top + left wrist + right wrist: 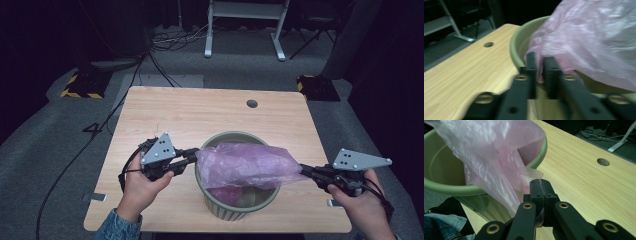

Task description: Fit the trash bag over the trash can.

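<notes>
Two tongs stretch a crinkly pink plastic bag [245, 165] over a ribbed green bin [235, 207]: right [541, 187] clamped, left [540, 67] loosened.

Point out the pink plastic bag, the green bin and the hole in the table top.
pink plastic bag [247, 165], high view, on the middle of the film stretched over the bin.
green bin [225, 210], high view, on its ribbed outer wall near the front.
hole in the table top [252, 103], high view, on the dark round opening.
</notes>
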{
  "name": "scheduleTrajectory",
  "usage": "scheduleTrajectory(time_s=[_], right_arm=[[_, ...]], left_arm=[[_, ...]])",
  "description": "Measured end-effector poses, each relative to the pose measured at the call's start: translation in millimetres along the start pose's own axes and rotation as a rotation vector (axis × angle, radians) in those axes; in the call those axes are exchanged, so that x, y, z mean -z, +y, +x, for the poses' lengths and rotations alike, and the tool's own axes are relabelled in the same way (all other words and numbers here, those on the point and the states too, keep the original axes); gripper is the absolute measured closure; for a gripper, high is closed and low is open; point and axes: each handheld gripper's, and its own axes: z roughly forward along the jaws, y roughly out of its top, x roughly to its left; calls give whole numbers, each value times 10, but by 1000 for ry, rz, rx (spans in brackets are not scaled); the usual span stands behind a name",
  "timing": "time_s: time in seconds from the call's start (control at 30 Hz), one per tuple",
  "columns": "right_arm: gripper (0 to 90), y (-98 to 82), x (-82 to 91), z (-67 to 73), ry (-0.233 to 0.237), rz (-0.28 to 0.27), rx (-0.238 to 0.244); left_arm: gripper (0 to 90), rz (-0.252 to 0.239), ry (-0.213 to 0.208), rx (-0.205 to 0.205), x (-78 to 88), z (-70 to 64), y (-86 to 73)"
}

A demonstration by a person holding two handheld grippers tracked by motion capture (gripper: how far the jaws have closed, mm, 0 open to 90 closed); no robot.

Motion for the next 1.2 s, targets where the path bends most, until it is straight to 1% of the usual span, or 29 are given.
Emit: scheduleTrajectory(time_s=[0.03, 0.07, 0.13, 0.17, 0.3, 0.43, 0.5, 0.57, 0.67, 0.73, 0.83, 0.9, 0.97, 1.0, 1.07, 1.2], right_arm=[[900, 4, 14, 7, 2, -5, 0], [899, 10, 25, 16, 4, -12, -1], [891, 33, 29, 38, 3, -16, 7], [885, 48, 20, 51, 5, -19, 12], [872, 131, -51, 122, 23, -23, 32], [859, 217, -127, 185, 42, -22, 51], [828, 258, -157, 212, 51, -22, 59], [757, 293, -190, 241, 64, -25, 73], [614, 333, -228, 287, 74, -29, 86], [508, 356, -249, 305, 86, -34, 94], [441, 399, -255, 307, 78, -53, 109], [417, 443, -267, 301, 72, -63, 117], [392, 482, -290, 302, 70, -70, 126], [383, 506, -308, 307, 74, -72, 131], [365, 554, -339, 327, 89, -79, 146], [335, 640, -389, 394, 135, -94, 156]], left_arm=[[600, -8, 9, 3, 16, -5, 4], [537, -14, 10, 2, 32, -17, 12], [461, -26, 12, -14, 51, -64, 45], [434, -29, 6, -25, 59, -91, 70], [376, -50, -20, -70, 81, -207, 197], [346, -66, -46, -100, 79, -262, 305], [342, -66, -58, -117, 53, -284, 340], [362, -55, -72, -130, 7, -302, 363], [447, -30, -90, -135, -79, -302, 374], [565, -18, -106, -135, -127, -285, 373], [745, -8, -119, -132, -179, -268, 378], [818, -4, -130, -130, -206, -265, 386], [846, -2, -133, -128, -228, -273, 394], [845, -5, -134, -129, -236, -281, 398], [817, -7, -135, -137, -248, -298, 407], [759, -14, -127, -143, -257, -312, 415]])
